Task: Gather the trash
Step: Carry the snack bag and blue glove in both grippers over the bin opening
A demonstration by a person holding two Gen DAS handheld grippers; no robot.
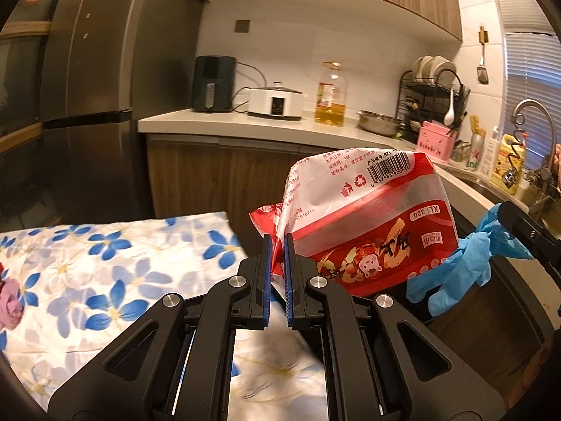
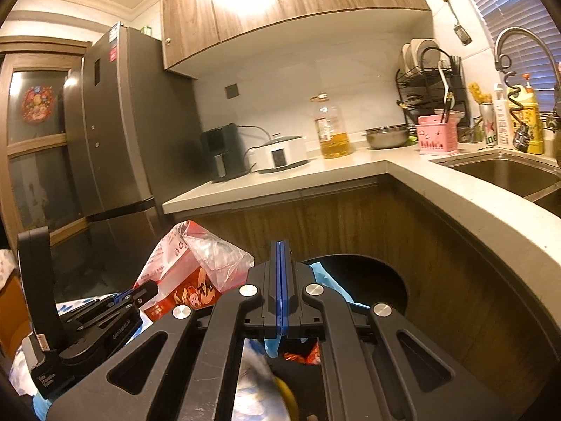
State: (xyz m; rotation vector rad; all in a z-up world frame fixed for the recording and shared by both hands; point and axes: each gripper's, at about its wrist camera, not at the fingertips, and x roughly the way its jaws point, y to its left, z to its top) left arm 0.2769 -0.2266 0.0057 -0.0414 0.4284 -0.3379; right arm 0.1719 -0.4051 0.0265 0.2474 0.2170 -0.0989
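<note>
- Kitchen counters wrap the background, with a tall grey fridge (image 1: 87, 105) at far left and a floral tablecloth (image 1: 105, 273) covering the near surface below it.
- Just right of the cloth, the left gripper (image 1: 277, 280) has its jaws nearly closed on a thin fold of a red-and-white plastic package (image 1: 368, 224), which hangs in the air above the cloth's edge.
- That pinch looks shallow: only a crumpled corner sits between the pads, so a quick swing could let the slick film slide out and drop short of the bin.
- The bulky package also blocks much of the left wrist view, so its aim at the opening is harder to judge.
- Further right, the right gripper (image 2: 282, 280) is fully closed; a blue glove (image 1: 455, 273) trails from it.
- The glove dangles loose and could snag on the package or the left gripper, since the two tools are near each other.
- Below the right gripper sits the dark round trash bin (image 2: 378, 280), against the wooden cabinet front; some trash seems to lie inside it.
- A release before the load is over the rim would likely land it on the floor.
</note>
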